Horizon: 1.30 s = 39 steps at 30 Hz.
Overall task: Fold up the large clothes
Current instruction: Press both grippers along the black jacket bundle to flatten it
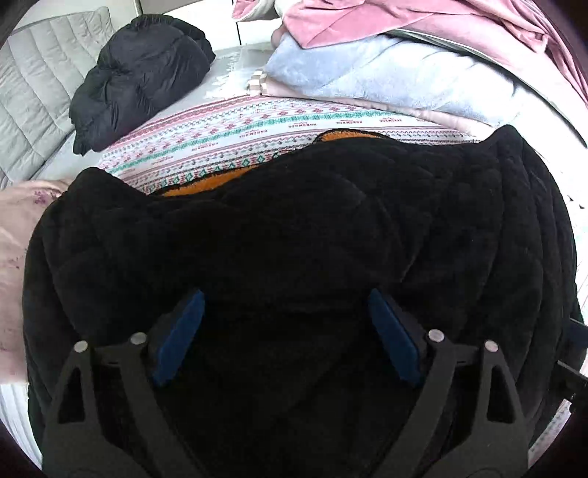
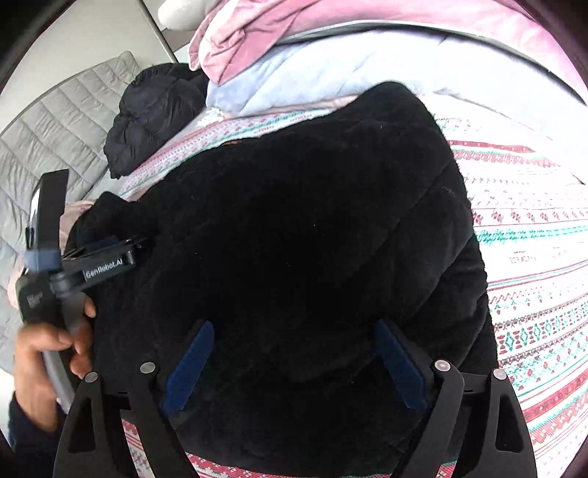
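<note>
Big black fleece coat (image 1: 294, 228) spread flat on the patterned bedsheet (image 1: 228, 128), likely so the sides can be folded over. A bit of orange lining (image 1: 205, 184) peeking out at the far edge. Other soft things pushed back out of the way: a black puffer jacket (image 1: 139, 81), a pale blue blanket (image 1: 367, 77), a pink blanket (image 1: 367, 22).

Left gripper (image 1: 286, 327) low over the coat, blue pads (image 1: 180, 338) wide apart, gripping nothing. Right gripper (image 2: 294, 364) the same: wide open above the coat, nothing pinched. Hand (image 2: 44, 364) holding the left tool at the coat's side.
</note>
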{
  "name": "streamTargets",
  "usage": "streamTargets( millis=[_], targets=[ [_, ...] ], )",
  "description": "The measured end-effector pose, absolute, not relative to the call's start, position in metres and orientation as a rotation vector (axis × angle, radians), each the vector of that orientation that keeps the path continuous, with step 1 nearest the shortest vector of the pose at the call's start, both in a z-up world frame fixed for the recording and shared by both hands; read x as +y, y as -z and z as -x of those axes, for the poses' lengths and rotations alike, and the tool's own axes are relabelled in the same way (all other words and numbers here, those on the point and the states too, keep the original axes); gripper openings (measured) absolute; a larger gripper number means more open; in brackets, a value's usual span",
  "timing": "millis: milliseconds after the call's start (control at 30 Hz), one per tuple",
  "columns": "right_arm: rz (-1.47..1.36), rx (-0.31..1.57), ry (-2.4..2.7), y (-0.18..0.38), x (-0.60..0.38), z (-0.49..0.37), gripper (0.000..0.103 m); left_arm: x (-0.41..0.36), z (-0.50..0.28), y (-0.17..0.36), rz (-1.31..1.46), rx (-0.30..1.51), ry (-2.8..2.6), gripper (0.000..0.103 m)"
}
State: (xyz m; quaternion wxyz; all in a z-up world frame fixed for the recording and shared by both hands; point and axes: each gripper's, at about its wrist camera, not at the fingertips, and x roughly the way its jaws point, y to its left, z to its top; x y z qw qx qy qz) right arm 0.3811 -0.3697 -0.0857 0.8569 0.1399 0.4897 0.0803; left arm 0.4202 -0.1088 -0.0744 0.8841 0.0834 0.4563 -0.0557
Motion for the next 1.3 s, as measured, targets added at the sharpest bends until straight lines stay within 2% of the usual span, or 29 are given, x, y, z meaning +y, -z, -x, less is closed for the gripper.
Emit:
streamTargets(
  millis=[133,200,300,367,467,567,733,867,1000,1133,1233,1300],
  targets=[
    [-0.281,1.038,-0.165,0.086,-0.361,-0.387,0.103,-0.109,-0.426,0.062,-0.168,0.986,0.133,0.091],
    [-0.263,1.041,-0.148,0.086,-0.356,-0.388,0.103,-0.108,-0.430,0.051,-0.151,0.994,0.120,0.091],
    [-0.276,1.038,-0.139,0.084,-0.356,-0.391,0.103,-0.120,-0.437,0.032,-0.223,0.914,0.088,0.091],
    [-0.279,1.039,-0.136,0.085,-0.356,-0.391,0.103,-0.125,-0.457,0.038,-0.224,0.962,0.070,0.091],
    [-0.278,1.040,-0.137,0.086,-0.356,-0.391,0.103,-0.119,-0.488,0.068,-0.132,1.085,0.071,0.096],
    [-0.277,1.044,-0.135,0.087,-0.357,-0.392,0.103,-0.128,-0.489,0.081,-0.178,1.080,0.065,0.098],
    [-0.274,1.053,-0.137,0.088,-0.358,-0.393,0.103,-0.119,-0.491,0.074,-0.142,1.085,0.089,0.097],
    [-0.274,1.050,-0.155,0.089,-0.360,-0.392,0.103,-0.113,-0.462,0.040,-0.128,1.044,0.110,0.096],
    [-0.266,1.048,-0.166,0.089,-0.361,-0.392,0.103,-0.109,-0.386,0.011,-0.160,0.962,0.201,0.096],
    [-0.261,1.051,-0.144,0.089,-0.359,-0.392,0.103,-0.115,-0.341,0.034,-0.282,0.967,0.197,0.096],
    [-0.249,1.053,-0.130,0.090,-0.354,-0.391,0.103,-0.107,-0.344,0.071,-0.243,0.981,0.178,0.103],
    [-0.248,1.045,-0.125,0.089,-0.354,-0.389,0.103,-0.110,-0.345,0.070,-0.250,0.979,0.166,0.103]
  ],
)
